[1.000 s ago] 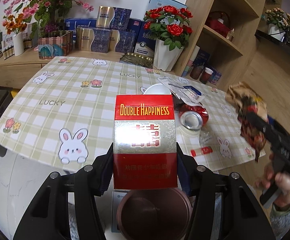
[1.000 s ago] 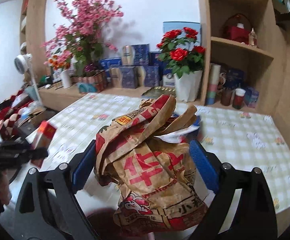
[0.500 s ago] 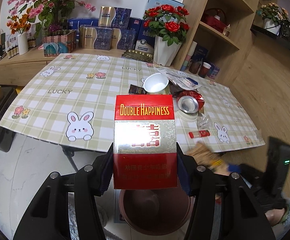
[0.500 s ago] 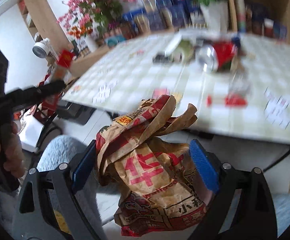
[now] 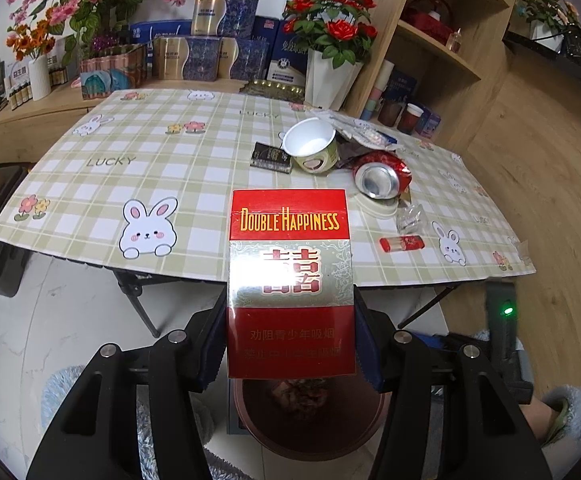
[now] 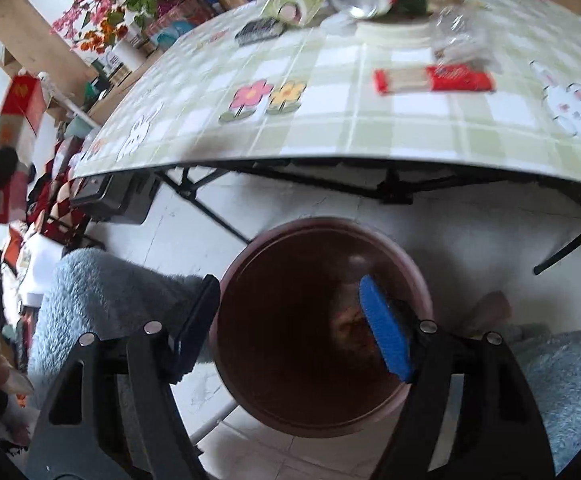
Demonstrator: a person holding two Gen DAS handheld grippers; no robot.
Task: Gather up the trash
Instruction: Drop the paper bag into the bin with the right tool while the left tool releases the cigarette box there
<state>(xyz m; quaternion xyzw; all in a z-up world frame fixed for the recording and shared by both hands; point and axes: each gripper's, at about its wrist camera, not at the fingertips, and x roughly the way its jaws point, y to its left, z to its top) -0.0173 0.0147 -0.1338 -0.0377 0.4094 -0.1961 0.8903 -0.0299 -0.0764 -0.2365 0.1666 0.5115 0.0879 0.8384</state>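
Wooden shelving and a low sideboard with flower pots and boxes stand behind my worktop (image 5: 90, 184), which wears a green checked cloth printed with rabbits and flowers. Every place below is told from that worktop. On the pale floor just in front of its near edge sits a round brown bin (image 6: 322, 328), with something crumpled and brownish lying dark inside it. Toward the worktop's far right part lies the litter: a white paper cup (image 5: 310, 148) tipped on its side, a crushed red can (image 5: 382, 174) beside it, a small dark packet (image 5: 270, 157) just left of the cup, and a red stick-shaped wrapper (image 5: 402, 243) nearer the front edge.

My left gripper (image 5: 290, 324) hangs in front of the worktop's edge, above the bin, jaws clamped on the sides of a red cigarette pack (image 5: 290, 280) held upright. My right gripper (image 6: 290, 328) points down into the bin, jaws closing with nothing between them.
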